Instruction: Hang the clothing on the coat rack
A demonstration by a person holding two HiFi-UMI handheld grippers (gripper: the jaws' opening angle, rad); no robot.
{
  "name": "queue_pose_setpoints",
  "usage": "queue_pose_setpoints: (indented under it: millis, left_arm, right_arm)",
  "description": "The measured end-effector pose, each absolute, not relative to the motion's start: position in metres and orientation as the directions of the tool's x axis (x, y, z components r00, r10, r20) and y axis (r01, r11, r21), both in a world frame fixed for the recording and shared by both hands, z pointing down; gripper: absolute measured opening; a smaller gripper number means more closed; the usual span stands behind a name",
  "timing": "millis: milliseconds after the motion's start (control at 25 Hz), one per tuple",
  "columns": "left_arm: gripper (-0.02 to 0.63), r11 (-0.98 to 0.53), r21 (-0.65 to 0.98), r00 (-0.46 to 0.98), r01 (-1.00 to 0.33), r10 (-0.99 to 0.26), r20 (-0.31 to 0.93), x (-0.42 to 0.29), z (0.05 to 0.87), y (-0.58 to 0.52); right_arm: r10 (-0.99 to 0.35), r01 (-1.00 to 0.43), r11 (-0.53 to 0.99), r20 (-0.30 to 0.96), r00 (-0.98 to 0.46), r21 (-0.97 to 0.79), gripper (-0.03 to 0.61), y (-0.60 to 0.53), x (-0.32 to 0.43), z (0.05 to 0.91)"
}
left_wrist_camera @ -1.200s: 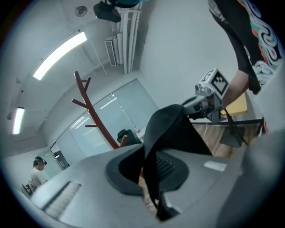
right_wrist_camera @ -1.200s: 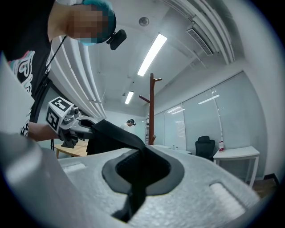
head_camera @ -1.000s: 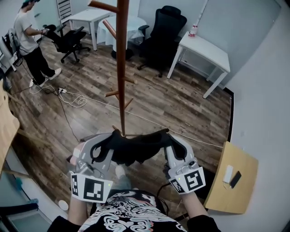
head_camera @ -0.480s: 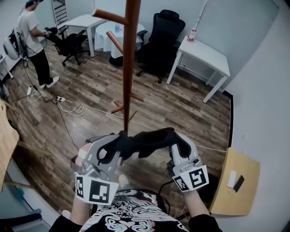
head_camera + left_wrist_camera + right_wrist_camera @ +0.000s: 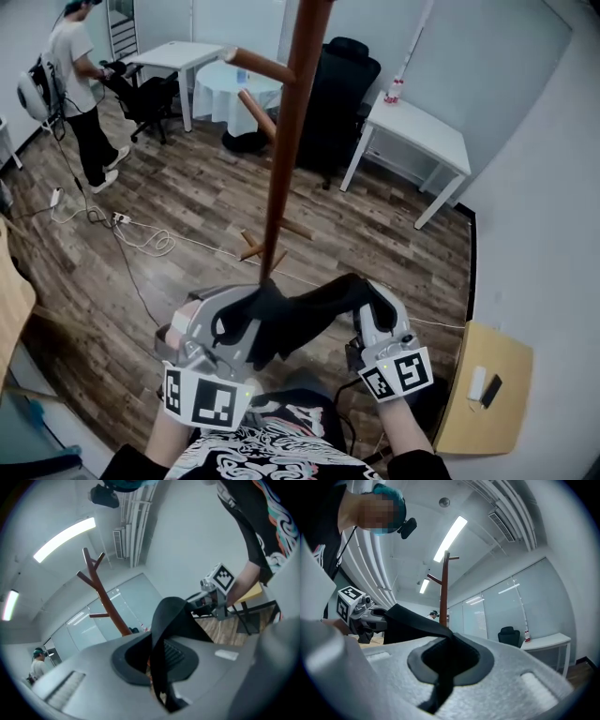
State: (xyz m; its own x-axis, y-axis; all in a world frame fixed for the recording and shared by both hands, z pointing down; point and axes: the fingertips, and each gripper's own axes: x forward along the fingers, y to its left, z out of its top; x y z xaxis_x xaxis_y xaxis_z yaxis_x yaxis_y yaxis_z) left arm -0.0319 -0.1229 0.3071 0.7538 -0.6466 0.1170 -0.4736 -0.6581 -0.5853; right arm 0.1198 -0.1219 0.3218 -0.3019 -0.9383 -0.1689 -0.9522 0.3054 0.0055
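A black piece of clothing (image 5: 300, 314) stretches between my two grippers in the head view. My left gripper (image 5: 234, 323) is shut on its left end, with the fabric (image 5: 165, 634) pinched between the jaws. My right gripper (image 5: 370, 305) is shut on the right end, where the cloth (image 5: 417, 623) runs out from the closed jaws. The brown wooden coat rack (image 5: 286, 141) stands straight ahead, its pole rising just beyond the clothing, with pegs (image 5: 258, 66) angling out to the left. The same rack (image 5: 101, 592) shows in the left gripper view, and the rack (image 5: 444, 590) also in the right gripper view.
A black office chair (image 5: 333, 103) and a white table (image 5: 417, 127) stand behind the rack. A person (image 5: 75, 89) stands at the far left by another chair. A white cable (image 5: 141, 239) trails over the wood floor. A wooden board (image 5: 487, 384) with a phone sits at lower right.
The view has tilted up and closer to the rack; its pole now leans right at the top. Both grippers hold the clothing as before, slightly nearer the pole.
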Motion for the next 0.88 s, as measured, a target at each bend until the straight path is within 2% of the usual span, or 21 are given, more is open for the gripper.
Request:
queue_pose_setpoints:
  millis: [880]
  left_arm:
    - [0.006,-0.601,-0.584,0.678,-0.545,-0.726,0.114,-0.023,0.294,-0.176]
  right_arm:
    - [-0.899,-0.920,0.390,-0.202,-0.388,0.033,0.003,-0.193,0.130,0.295]
